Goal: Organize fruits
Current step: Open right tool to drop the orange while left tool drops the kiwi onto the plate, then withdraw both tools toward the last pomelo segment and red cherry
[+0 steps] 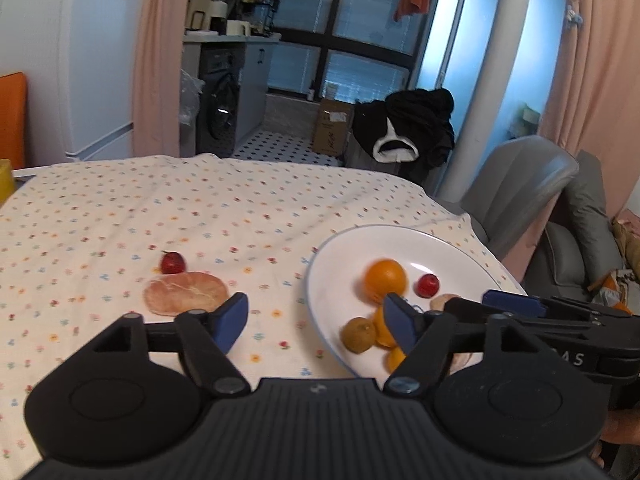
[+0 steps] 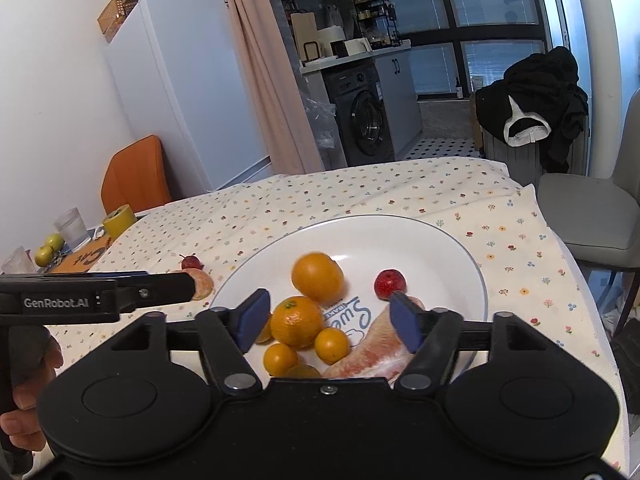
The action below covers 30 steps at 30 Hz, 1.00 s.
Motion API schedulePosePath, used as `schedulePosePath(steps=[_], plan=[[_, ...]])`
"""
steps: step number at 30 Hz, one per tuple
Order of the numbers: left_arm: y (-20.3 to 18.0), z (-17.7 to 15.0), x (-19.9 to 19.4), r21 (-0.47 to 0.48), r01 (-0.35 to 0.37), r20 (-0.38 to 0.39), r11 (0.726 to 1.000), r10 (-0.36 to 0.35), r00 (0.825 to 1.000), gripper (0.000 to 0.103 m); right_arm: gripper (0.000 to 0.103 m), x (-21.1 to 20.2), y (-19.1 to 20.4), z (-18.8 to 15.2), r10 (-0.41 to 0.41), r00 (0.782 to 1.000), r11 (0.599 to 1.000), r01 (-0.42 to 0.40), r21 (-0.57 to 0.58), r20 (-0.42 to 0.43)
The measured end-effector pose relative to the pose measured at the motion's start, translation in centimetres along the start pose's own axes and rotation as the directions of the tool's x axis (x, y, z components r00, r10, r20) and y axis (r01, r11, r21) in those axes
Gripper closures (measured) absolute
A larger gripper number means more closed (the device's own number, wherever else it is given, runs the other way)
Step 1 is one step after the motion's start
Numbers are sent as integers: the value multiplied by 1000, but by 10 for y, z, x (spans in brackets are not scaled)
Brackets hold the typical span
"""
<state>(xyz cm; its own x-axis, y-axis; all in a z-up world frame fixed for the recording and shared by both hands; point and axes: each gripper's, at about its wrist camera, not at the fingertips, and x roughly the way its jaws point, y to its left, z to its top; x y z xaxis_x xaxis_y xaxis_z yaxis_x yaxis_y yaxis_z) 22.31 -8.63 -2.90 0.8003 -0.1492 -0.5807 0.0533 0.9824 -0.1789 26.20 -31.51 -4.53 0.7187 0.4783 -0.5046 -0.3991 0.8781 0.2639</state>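
On floral tablecloth (image 1: 120,208): pomelo segment (image 1: 185,291) and small red fruit (image 1: 173,262) outside white plate (image 2: 440,248). Left gripper (image 1: 316,316) and right gripper (image 2: 326,314) both spread wide, empty. Risk: top orange (image 2: 317,278) blurred, likely rolling off the pile. Right view alone: green apples (image 2: 49,249) at far edge.

White blue-rimmed plate (image 2: 460,248), orange oranges (image 2: 318,278), red fruit (image 2: 389,283), floral-dotted cream tablecloth (image 1: 160,208).
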Motion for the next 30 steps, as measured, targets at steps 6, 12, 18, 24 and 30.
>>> schedulePosePath(steps=[6,12,18,24,30], plan=[[14,0,-13,-25,-31,10,999,31,999,19,10,-5,12,0,15,1000,1000,-14,-9,20],[27,0,-27,-35,-69,20,997,69,997,18,0,-4,27,0,20,1000,1000,-19,-24,19],[35,-6,-40,-35,-83,30,996,84,996,14,0,-2,41,0,22,1000,999,-21,-35,11],[45,-9,-51,-39,-93,43,995,94,995,13,0,0,57,0,32,999,998,-31,-61,9],[61,-10,-59,-67,-113,44,991,116,992,13,0,5,73,1,44,999,995,-44,-89,4]])
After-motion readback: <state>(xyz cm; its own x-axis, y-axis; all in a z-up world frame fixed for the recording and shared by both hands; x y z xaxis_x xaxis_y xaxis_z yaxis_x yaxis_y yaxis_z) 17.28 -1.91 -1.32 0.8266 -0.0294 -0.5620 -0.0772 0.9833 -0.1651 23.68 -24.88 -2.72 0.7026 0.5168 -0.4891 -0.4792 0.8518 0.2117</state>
